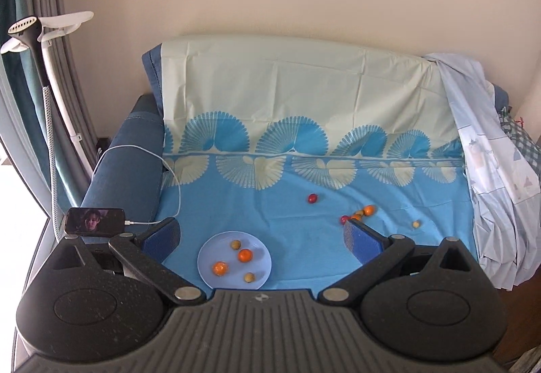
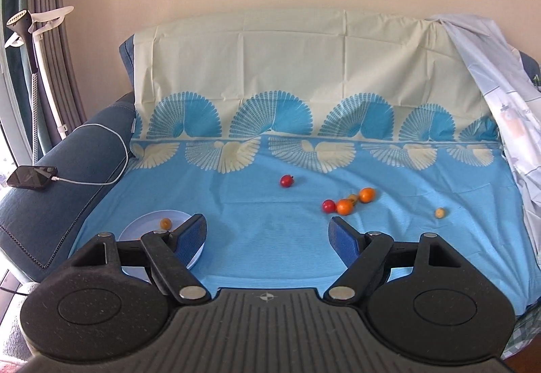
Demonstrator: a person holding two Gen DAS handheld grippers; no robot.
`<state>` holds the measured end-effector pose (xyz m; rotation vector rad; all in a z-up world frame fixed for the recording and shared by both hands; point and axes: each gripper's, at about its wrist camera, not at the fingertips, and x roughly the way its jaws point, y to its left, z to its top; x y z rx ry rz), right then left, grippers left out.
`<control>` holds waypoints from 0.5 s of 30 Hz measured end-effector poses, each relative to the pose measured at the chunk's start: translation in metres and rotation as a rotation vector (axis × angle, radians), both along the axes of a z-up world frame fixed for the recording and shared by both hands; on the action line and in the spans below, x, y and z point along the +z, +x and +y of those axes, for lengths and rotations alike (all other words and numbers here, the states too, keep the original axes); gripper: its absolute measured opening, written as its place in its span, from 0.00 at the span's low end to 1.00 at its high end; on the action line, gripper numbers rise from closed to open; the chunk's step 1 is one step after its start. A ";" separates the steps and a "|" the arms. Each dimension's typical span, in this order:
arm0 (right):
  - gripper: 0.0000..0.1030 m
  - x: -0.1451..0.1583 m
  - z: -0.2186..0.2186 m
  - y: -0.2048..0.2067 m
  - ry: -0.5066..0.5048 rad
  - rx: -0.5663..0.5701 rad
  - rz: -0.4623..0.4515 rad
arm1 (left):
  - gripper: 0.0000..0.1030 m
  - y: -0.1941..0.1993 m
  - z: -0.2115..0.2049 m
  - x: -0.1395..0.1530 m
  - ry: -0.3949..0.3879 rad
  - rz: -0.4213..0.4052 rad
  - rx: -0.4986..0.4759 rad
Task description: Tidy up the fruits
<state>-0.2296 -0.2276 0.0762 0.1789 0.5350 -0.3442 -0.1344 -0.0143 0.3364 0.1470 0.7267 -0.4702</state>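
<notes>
Both grippers hang released above the sofa [image 1: 128, 143], nothing between their jaws: the left gripper [image 1: 262, 236] over the plate [image 1: 209, 253], the right gripper [image 2: 268, 231] beside it. On the plate, near the sheet's [image 2: 270, 254] front-left edge, lie four fruits [image 1: 245, 255]. Loose fruits [image 2: 345, 206] cluster toward the sheet's right side, one red fruit [image 2: 286, 181] apart at mid-sheet, one yellow fruit [image 2: 439, 212] nearer the right edge.

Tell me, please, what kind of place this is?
Probably a home living room: a blue sofa draped with a patterned cloth, a garment steamer by curtains, and a charging phone on the sofa arm.
</notes>
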 end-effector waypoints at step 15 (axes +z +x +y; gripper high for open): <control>0.78 0.002 -0.004 -0.013 -0.043 -0.037 -0.005 | 1.00 -0.021 -0.008 0.006 0.007 -0.098 -0.018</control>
